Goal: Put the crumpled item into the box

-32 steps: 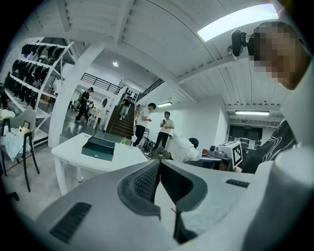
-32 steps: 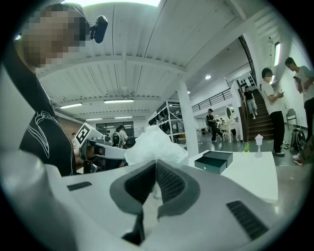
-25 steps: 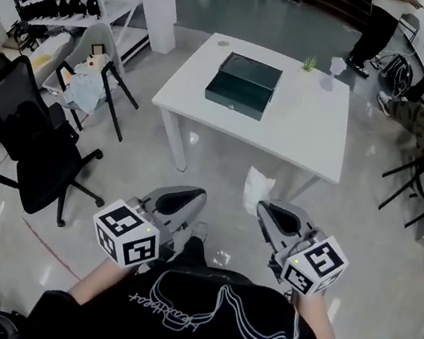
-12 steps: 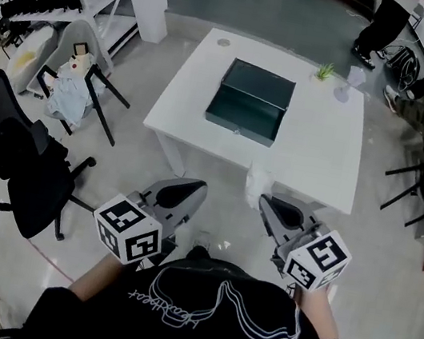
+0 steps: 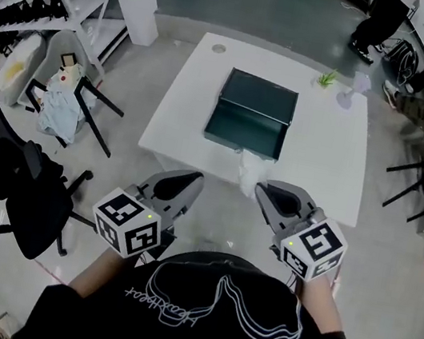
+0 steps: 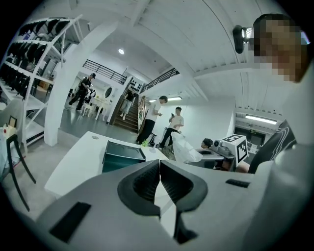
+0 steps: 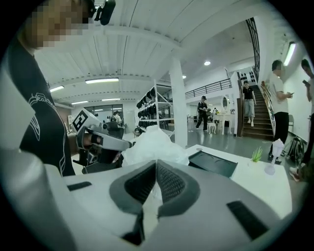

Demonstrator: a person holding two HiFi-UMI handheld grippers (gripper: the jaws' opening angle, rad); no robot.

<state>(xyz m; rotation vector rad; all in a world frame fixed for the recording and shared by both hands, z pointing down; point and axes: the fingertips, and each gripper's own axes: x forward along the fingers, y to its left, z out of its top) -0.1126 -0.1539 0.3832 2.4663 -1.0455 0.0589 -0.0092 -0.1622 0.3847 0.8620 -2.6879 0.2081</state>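
Your right gripper is clamped on the crumpled white plastic bag, which bunches up past the jaw tips by the near edge of the white table, the open dark green box just beyond. Your left gripper is pinched together, empty. The looping script on your black shirt can't be read.

The person holds the grey left claw low before the torso, pointing forward, its jaws pressed together with nothing between them. Level beside it, the grey right claw points the same way, its jaws pinched on a crumpled white plastic item.
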